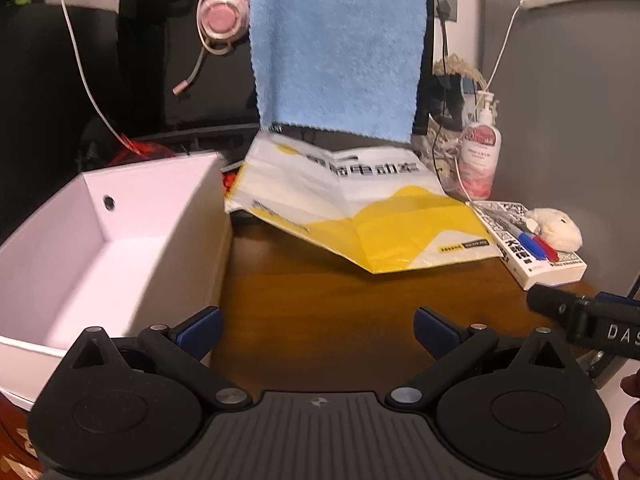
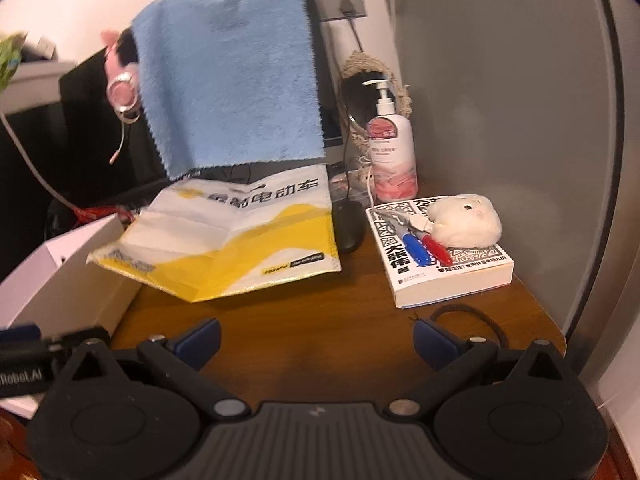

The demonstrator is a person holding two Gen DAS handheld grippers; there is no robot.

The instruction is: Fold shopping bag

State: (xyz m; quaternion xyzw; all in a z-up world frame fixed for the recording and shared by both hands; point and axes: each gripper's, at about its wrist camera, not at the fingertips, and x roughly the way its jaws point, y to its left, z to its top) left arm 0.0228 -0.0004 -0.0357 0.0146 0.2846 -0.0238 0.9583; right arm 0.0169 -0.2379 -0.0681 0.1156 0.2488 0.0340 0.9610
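Note:
A white and yellow shopping bag [image 1: 352, 200] [image 2: 236, 236] with black print lies creased and partly flattened at the back of the wooden table [image 1: 340, 320], its left end resting against a white box. My left gripper [image 1: 318, 330] hovers over the table in front of the bag, jaws wide apart and nothing between them. My right gripper [image 2: 316, 340] is also open and empty, nearer the table's right side. The right gripper's body [image 1: 588, 324] shows at the right edge of the left wrist view.
An open white box [image 1: 108, 248] [image 2: 60, 280] stands at the left. A blue towel [image 1: 336, 48] hangs over the bag. A book [image 2: 436, 256] with pens and a plush toy [image 2: 468, 220], a pump bottle [image 2: 392, 152], a black mouse [image 2: 350, 226] and a hair tie [image 2: 468, 316] sit at the right.

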